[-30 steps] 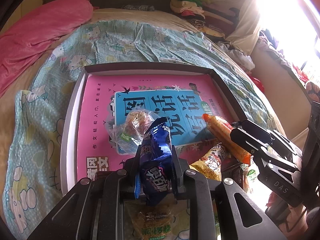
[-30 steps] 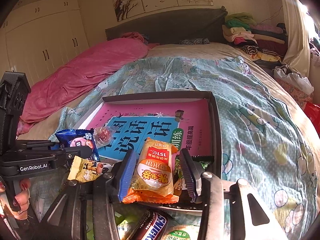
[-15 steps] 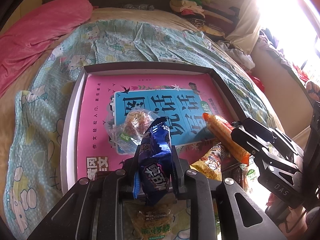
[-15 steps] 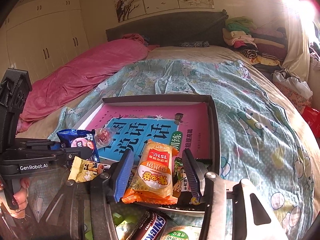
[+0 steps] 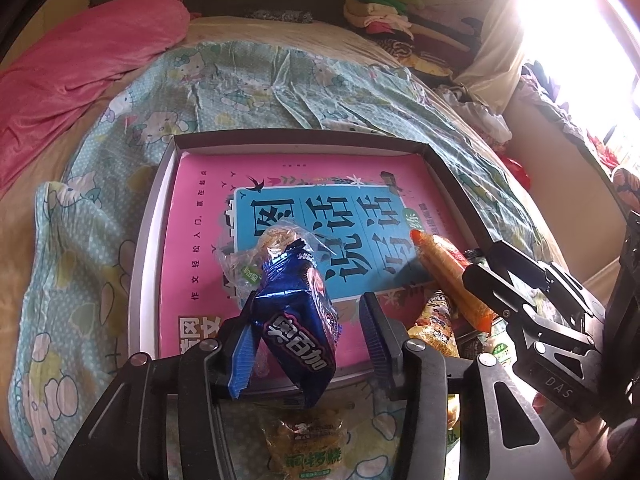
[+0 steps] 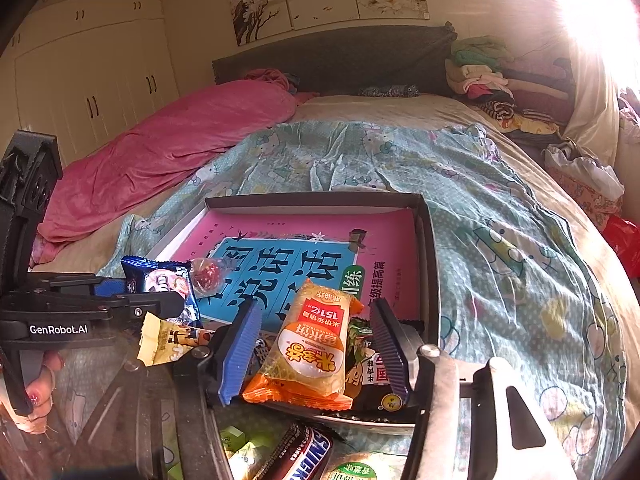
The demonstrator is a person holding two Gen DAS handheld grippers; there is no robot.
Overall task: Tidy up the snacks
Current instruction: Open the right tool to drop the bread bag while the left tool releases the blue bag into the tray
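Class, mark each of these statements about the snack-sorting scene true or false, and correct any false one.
1. The tray sits on a bed. True.
2. A pink book lies in the tray. True.
3. The left gripper is clamped shut on the blue snack packet. False: its jaws have just been opening and one pad stands clear.
4. The orange snack packet lies between the right gripper fingers. True.
5. The tray holds no snacks. False: a clear-wrapped snack lies inside.
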